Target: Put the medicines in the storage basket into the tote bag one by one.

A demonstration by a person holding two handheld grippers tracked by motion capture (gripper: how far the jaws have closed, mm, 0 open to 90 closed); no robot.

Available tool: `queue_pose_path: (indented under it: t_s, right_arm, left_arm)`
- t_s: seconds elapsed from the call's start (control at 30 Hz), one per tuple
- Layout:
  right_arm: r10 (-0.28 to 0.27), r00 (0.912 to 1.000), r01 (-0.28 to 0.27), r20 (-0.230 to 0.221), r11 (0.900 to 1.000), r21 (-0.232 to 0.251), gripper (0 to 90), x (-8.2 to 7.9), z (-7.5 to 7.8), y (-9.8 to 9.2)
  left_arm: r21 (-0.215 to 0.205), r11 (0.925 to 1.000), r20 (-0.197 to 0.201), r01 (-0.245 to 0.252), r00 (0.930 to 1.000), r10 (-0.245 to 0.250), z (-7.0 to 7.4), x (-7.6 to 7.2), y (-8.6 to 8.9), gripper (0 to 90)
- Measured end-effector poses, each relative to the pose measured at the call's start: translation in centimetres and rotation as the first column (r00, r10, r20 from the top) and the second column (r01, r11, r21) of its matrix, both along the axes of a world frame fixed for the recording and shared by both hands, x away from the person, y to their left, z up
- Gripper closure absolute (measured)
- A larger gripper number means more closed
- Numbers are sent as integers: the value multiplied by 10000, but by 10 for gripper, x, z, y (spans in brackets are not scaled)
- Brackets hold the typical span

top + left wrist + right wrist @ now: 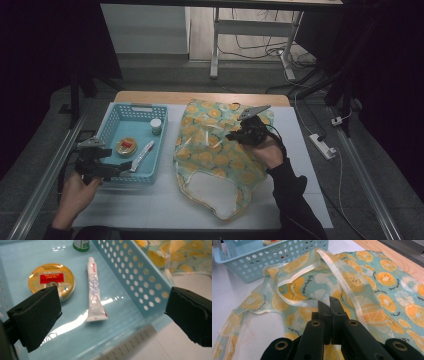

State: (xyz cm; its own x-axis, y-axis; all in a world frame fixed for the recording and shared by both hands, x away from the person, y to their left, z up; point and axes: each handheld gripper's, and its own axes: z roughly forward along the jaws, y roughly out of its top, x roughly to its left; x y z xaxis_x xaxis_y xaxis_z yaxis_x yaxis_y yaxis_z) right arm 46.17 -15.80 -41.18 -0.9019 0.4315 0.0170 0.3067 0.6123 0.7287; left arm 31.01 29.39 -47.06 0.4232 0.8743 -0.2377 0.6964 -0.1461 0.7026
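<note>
Blue basket (112, 125) sitting at table's left, holding white tube (95, 292), gold tin (51, 280) | left gripper (112, 307) hovering over it, jaws spread wide, tube lying between them, untouched | right gripper (329, 303) pressing shut on orange-print bag (215, 150), pinching fabric.

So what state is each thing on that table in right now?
Left gripper: open, hanging over the basket's near end.
Right gripper: shut on the bag.
Bag: lying flat and crumpled, mouth towards the person.
Basket: upright, with three things inside.
Tube: lying flat, cap on.
Round tin: lid on.
Small bottle: standing upright.
</note>
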Motion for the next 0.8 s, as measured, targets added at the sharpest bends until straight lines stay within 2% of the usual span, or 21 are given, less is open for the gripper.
queue_pose_path:
  t_s: [0.13, 0.2, 0.23, 0.43, 0.6, 0.67, 0.8]
  right_arm:
    - [2, 10000, -2, 21, 10000, -3, 894, 0, 0, 0]
    - [-2, 10000, 2, 14, 10000, -1, 894, 0, 0, 0]
    - [4, 10000, -4, -2, 10000, -7, 894, 0, 0, 0]
    - [134, 9999, -134, 41, 9999, -13, 894, 0, -1, 0]
    - [141, 9999, -141, 54, 9999, -16, 894, 0, 0, 0]
    - [144, 9999, -143, 62, 9999, -30, 894, 0, 0, 0]
    - [153, 9999, -153, 61, 9999, -30, 894, 0, 0, 0]
  left_arm:
    - [50, 10000, -207, -68, 9998, 69, -2, 12, 1, 4]
    - [290, 9995, -300, -144, 9994, 152, -3, 17, 1, 7]
    - [410, 9990, -307, -184, 9993, 197, -2, 20, 1, 10]
    - [522, 9978, -355, -409, 9985, 428, 0, 37, 4, 12]
    - [546, 9983, -496, -221, 9985, 248, 1, 52, 4, 2]
    - [427, 9990, -545, -110, 9984, 133, 2, 58, 4, 1]
    - [425, 9991, -519, 23, 9987, -1, 3, 69, 3, 0]
